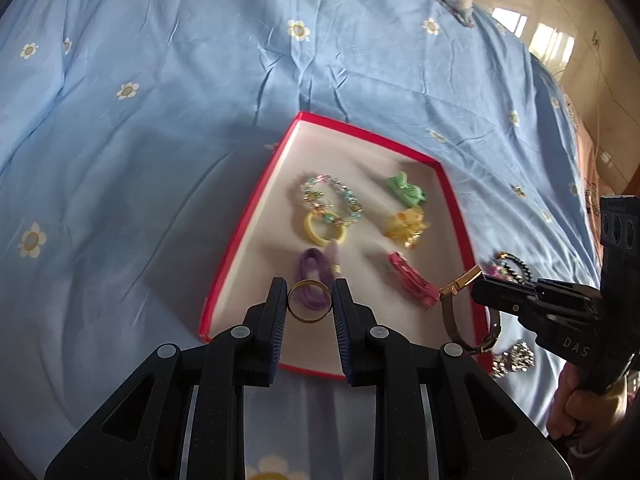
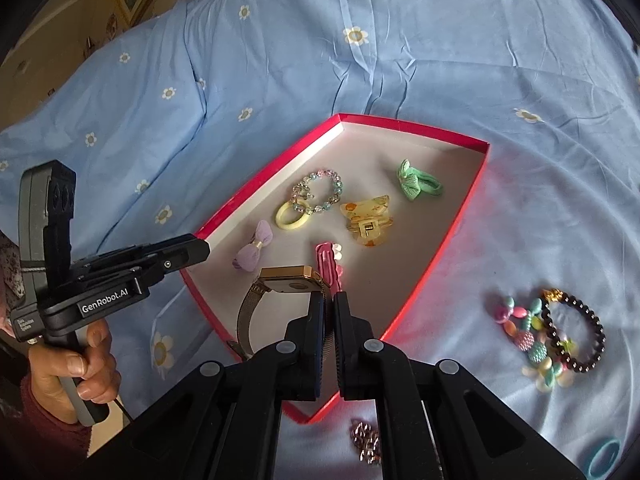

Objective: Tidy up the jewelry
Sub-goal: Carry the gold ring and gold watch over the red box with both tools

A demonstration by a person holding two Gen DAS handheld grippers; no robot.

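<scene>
Gripping a gold ring (image 1: 309,301) between its two pads, the left gripper (image 1: 310,300) is being held over the near end of a red-rimmed tray (image 1: 256,216); the ring is being kept upright, its open face toward the camera. Clamped together on the mesh strap of a gold wristwatch (image 2: 288,282), the right gripper (image 2: 329,312) is being held over the tray's near right corner, with the watch's square case standing just beyond the fingertips and the strap looping down to the left. Each gripper is being carried on a handle by a hand (image 2: 72,364). Inside the tray, a purple bow hair tie (image 2: 253,251), a pink hair clip (image 2: 329,260), a yellow hair ring (image 2: 293,215) touching a clear beaded bracelet (image 2: 322,188), an amber claw clip (image 2: 368,218) and a green bow hair tie (image 2: 418,181) are being kept on the white floor. Outside it, on the blue flowered bedsheet (image 2: 280,60), a dark beaded bracelet (image 2: 576,330) is lying partly over a pastel bead bracelet (image 2: 536,344); a small sparkly piece (image 2: 366,442) is lying near the tray's corner, and a blue hair ring (image 2: 604,458) is being cut off at the frame edge.
</scene>
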